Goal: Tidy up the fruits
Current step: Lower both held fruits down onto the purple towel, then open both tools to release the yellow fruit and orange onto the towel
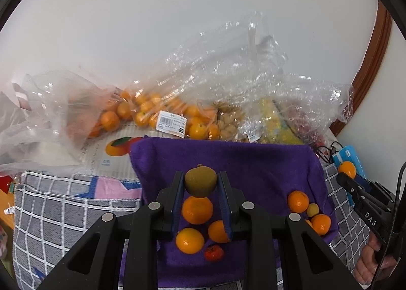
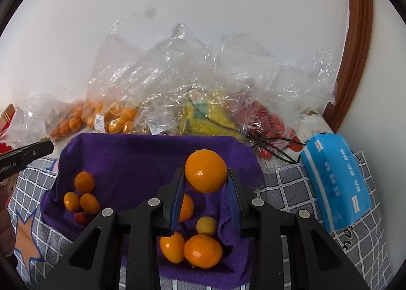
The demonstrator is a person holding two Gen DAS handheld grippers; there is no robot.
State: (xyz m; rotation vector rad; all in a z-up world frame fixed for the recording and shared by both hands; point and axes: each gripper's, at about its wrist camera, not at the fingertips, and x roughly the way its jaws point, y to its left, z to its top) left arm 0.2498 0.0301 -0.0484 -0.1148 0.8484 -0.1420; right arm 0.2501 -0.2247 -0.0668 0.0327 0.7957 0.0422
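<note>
A white wall [image 1: 177, 23] filled the back of both views, with a brown wooden frame [image 2: 360, 36] curving down its right side. Below it lay a grey checked cloth [image 1: 63, 201], and I could not tell what it covered. Crumpled clear bags [image 2: 177, 74] were heaped along the wall, holding small oranges, something yellow and something red. In front of them a purple towel [image 1: 253, 163] was spread with loose fruit on it.

Only my right view showed the whole blue tissue pack [image 2: 337, 181] lying just beside the towel's right edge. Only my left view showed the barcode label [image 1: 171, 122] on one bag of oranges and a printed sheet with an orange picture under it.

My right gripper [image 2: 206, 183] had its fingers pinching a large orange [image 2: 206, 174] above the towel's middle. My left gripper [image 1: 200, 183] had its fingers pinching a brownish-green fruit [image 1: 200, 181] over a cluster of oranges [image 1: 197, 210]. A small yellow fruit [image 2: 206, 225] sat among the oranges beneath my right fingers.
</note>
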